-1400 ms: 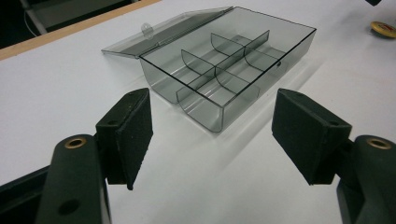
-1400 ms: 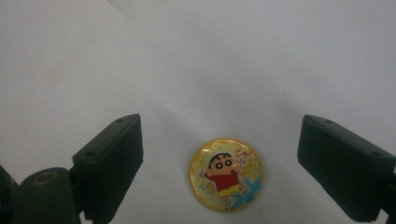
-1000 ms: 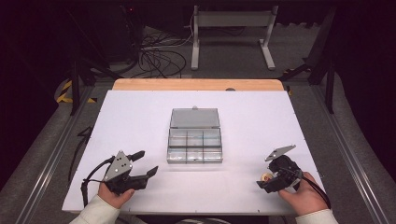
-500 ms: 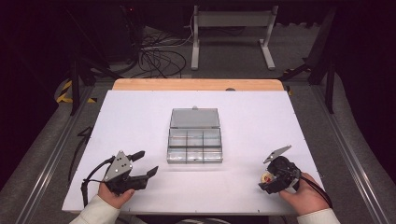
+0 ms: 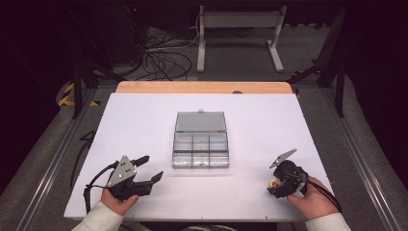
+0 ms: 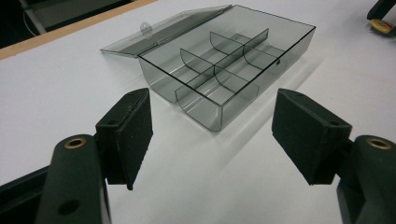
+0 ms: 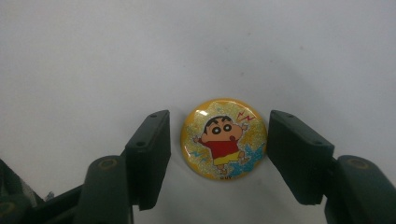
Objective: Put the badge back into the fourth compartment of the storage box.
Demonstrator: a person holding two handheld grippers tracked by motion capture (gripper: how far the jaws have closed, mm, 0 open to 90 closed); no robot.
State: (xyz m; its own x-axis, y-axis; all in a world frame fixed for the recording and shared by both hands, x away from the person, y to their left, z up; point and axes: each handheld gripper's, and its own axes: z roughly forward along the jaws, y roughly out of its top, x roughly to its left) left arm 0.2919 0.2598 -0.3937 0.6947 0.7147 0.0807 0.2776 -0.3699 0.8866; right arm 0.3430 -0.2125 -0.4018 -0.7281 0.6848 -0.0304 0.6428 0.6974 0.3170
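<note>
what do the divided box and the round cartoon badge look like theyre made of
Smoky grey see-through divided box: apparently hard glossy plastic; the table shows through its walls. Round yellow cartoon badge: glossy domed face with glitter and a highlight, perhaps printed metal or plastic under clear film; unclear which.

Round badge (image 7: 224,138): glittery yellow, printed with cartoon child in red shirt, yellow shorts, blue splashes. Compartment box (image 5: 200,147): smoky transparent grey. Table (image 5: 144,120): white, wooden far edge.

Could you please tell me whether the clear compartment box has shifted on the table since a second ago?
No. The clear compartment box sits where it did, its open lid just as close to the table's wooden far edge.
</note>
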